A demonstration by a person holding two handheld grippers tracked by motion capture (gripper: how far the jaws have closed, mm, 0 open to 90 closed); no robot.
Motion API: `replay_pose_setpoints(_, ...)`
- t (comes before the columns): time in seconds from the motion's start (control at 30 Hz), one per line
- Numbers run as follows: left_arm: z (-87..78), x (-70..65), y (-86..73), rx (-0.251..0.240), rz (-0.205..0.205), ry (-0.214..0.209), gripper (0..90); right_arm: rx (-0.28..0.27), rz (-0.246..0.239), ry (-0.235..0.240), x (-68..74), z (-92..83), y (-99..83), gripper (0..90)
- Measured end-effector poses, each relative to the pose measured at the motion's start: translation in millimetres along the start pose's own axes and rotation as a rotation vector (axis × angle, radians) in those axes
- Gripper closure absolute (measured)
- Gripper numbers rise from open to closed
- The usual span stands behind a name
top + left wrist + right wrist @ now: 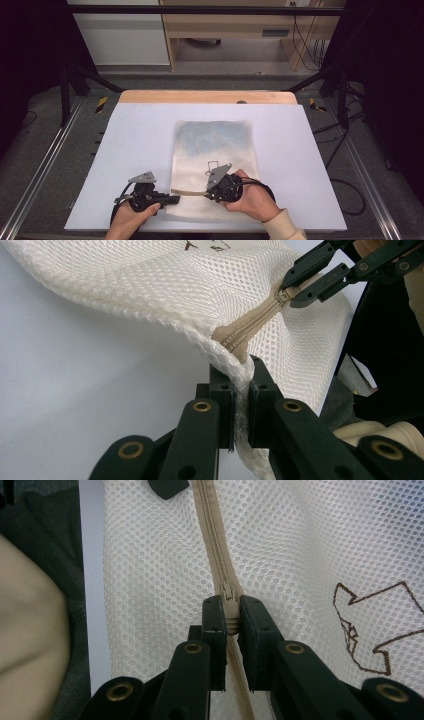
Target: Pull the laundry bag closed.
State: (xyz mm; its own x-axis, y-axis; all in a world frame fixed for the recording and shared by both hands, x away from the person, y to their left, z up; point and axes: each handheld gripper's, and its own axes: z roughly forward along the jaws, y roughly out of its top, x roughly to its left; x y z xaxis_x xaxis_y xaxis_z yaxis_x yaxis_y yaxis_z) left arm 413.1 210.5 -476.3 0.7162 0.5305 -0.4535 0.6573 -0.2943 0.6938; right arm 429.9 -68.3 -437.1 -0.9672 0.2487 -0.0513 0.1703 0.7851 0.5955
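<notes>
Left gripper [172, 200] clamped tight on the corner edge of the mesh bag [215, 150], jaws nearly together with the thick woven hem squeezed between the pads. Left gripper view: hem [235, 371] rises straight out of the jaws, tan zipper tape [250, 327] starts right above them and runs up and away to the right. Left hand [132, 217] comes in from the bottom edge of the high view, wrapped round the gripper body, gripper lying about level and pointing right across the table [135, 145]. Grey three-cornered plate sits on top.

Right gripper [206, 192] also pinched shut, on the zipper slider [229, 592]. Right gripper view: slider and its pull sit between the two pads, zipper tape running on ahead up the frame, mesh to both sides, brown printed outline [372, 630] off to the right. Right hand [255, 200] enters from bottom right, pale sleeve cuff at the wrist, gripper pointing left toward the other one. Left gripper view shows the right jaws closed on the slider at upper right.

Bag lies flat on the white table, centre, long side running away from the person; bluish patch shows through the far half. Near edge with the zipper lies between the two grippers, zipper stretched between them. Grippers are near each other, tips facing, not touching. Bag corner is lifted a bit off the table at the left jaws.
</notes>
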Motion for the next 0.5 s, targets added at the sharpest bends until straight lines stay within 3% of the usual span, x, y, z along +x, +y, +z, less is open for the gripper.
replay_pose_setpoints(0.5,0.0,-0.8,-0.3,0.000,0.004,0.001,84.3,-0.013,0.009,-0.014,-0.9,-6.5,-9.6,82.2)
